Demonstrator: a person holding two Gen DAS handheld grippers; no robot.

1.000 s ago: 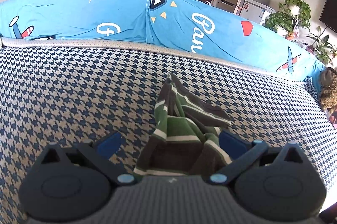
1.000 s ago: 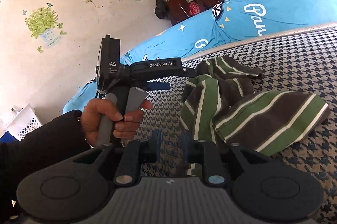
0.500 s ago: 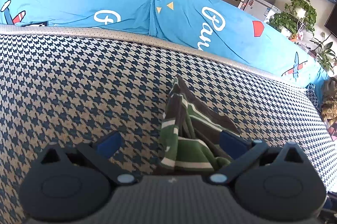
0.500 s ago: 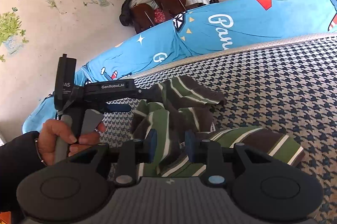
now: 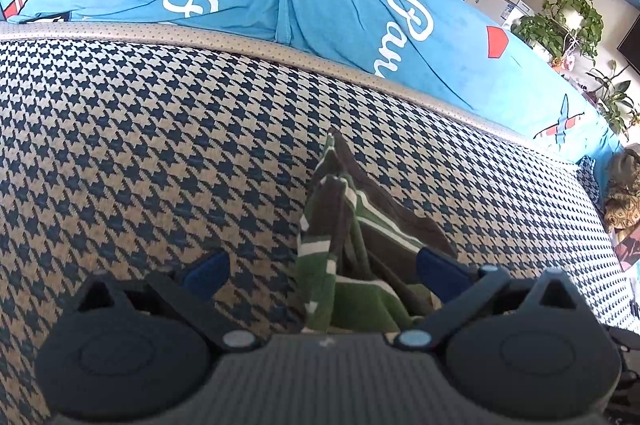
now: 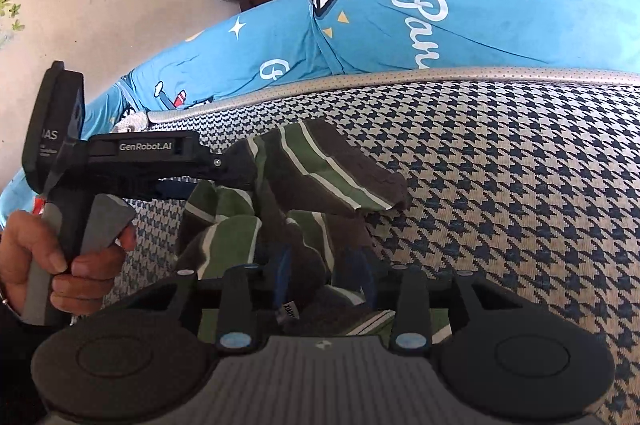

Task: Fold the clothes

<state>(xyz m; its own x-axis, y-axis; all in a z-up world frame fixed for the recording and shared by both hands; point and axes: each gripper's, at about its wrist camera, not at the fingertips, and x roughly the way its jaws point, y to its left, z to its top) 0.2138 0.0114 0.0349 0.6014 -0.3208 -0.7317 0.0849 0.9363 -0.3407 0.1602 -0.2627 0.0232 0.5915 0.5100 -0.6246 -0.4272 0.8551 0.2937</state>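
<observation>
Both fisheye views sit low and close over the houndstooth cushion (image 5: pixel 168 153), the left wrist one facing the far blue backrest (image 5: pixel 360 9) head-on, the right wrist one angled leftward to take in the left hand-held gripper (image 6: pixel 240 177), and both share the striped garment (image 6: pixel 320 169) and backrest.

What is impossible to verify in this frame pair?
- Left wrist: near part of the striped garment is hidden behind the gripper body.
- Right wrist: whether the right gripper pinches cloth; fabric covers its fingers.
- Right wrist: left gripper fingertips are buried in the garment.
</observation>
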